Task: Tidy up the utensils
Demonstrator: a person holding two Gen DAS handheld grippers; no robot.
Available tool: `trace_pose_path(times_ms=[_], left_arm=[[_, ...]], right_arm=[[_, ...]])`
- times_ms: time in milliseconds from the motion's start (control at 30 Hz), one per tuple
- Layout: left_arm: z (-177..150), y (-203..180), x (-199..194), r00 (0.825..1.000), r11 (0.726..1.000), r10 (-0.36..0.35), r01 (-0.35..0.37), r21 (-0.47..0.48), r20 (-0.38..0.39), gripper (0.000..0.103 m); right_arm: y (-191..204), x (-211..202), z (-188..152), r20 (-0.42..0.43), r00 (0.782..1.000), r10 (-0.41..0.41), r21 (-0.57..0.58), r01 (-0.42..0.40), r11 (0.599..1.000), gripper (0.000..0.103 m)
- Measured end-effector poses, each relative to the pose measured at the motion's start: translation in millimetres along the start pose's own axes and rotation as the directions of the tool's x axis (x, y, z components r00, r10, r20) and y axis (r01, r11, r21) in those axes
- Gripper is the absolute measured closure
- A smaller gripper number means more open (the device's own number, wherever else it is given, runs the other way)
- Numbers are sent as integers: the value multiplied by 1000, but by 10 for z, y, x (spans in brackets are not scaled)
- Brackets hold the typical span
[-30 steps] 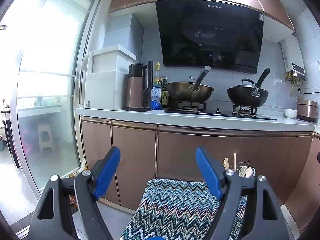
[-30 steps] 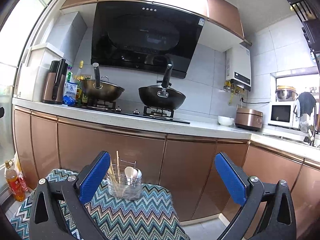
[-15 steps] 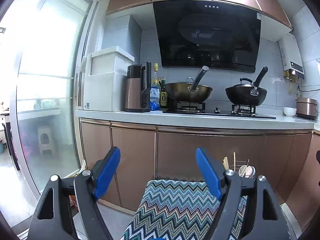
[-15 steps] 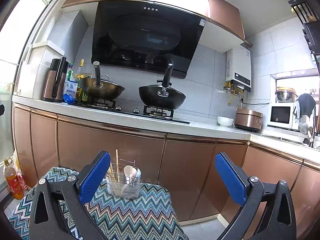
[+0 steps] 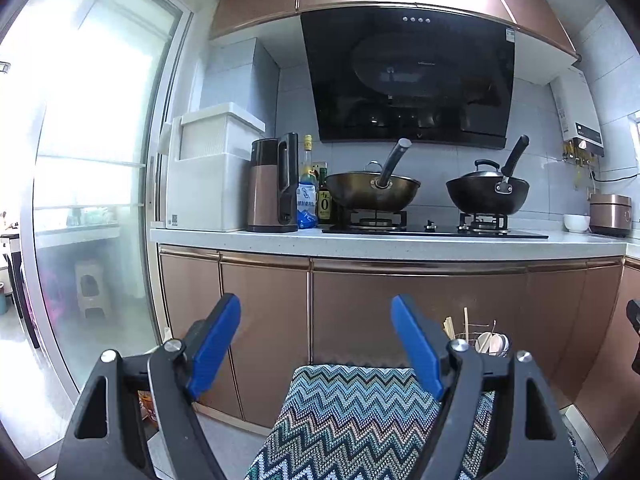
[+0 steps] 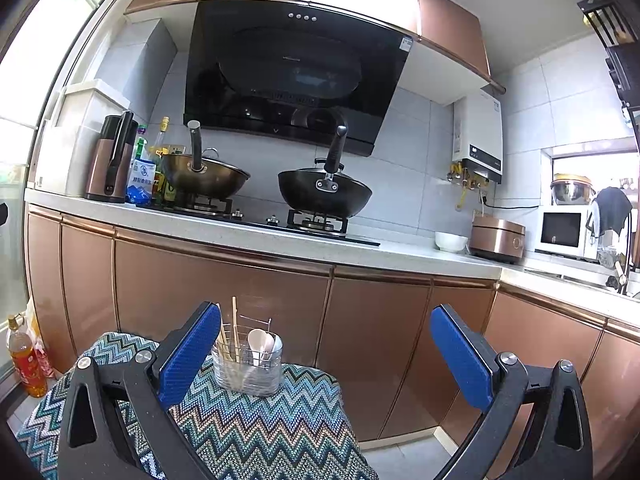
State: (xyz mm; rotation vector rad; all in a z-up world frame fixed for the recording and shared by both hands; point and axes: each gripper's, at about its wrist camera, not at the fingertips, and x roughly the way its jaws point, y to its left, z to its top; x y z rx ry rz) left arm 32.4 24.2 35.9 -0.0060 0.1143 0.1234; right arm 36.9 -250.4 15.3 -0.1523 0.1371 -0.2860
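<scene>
The utensil holder [image 6: 247, 364] stands upright on the far part of the zigzag-patterned cloth [image 6: 256, 428] that covers a low surface in front of the copper-coloured cabinets [image 6: 224, 280]. In the right wrist view it sits just right of the right claw's left finger; in the left wrist view only its top shows, behind the left claw's right finger. It is a wire frame around what looks like a clear cup, and it holds wooden chopsticks [image 6: 235, 334] that stick up on its left side and pale spoons [image 6: 260, 342] on its right.

The left claw [image 5: 316, 346] is spread wide and holds nothing. The right claw [image 6: 326, 354] is likewise wide open and empty. Both hover above the near part of the cloth, apart from the holder.

The chopsticks are probably light, stiff and thin, so they could roll or twist between flat pads; pinching them near the exposed upper ends, across their width, looks the safest hold. The spoons appear to be ceramic or plastic: smooth, possibly slippery, and breakable if ceramic. Which end of each spoon shows cannot be told with certainty. The holder itself seems light and could tip or slide on the soft cloth if a utensil drags on its rim, so steadying it with the other claw may help.
</scene>
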Motion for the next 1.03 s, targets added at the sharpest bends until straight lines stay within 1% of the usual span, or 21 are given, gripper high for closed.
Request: trace_pose_path(times_ms=[133,667,1033], left_arm=[[8,14,1,1000,1000,7,-7,-5,8,26],[1,18,-13,1000,1000,2,-2,-1,-2,26],[7,-16,-27,1000,1000,-13,13,8,-7,26]], right_arm=[[14,-10,-8,1,1000,3,-5,-3,1000,0],[-14,-13,-27,-1,1000,-5,3,5,1000,0],[-41,-18,-28,2,1000,-8,6,8,1000,0]])
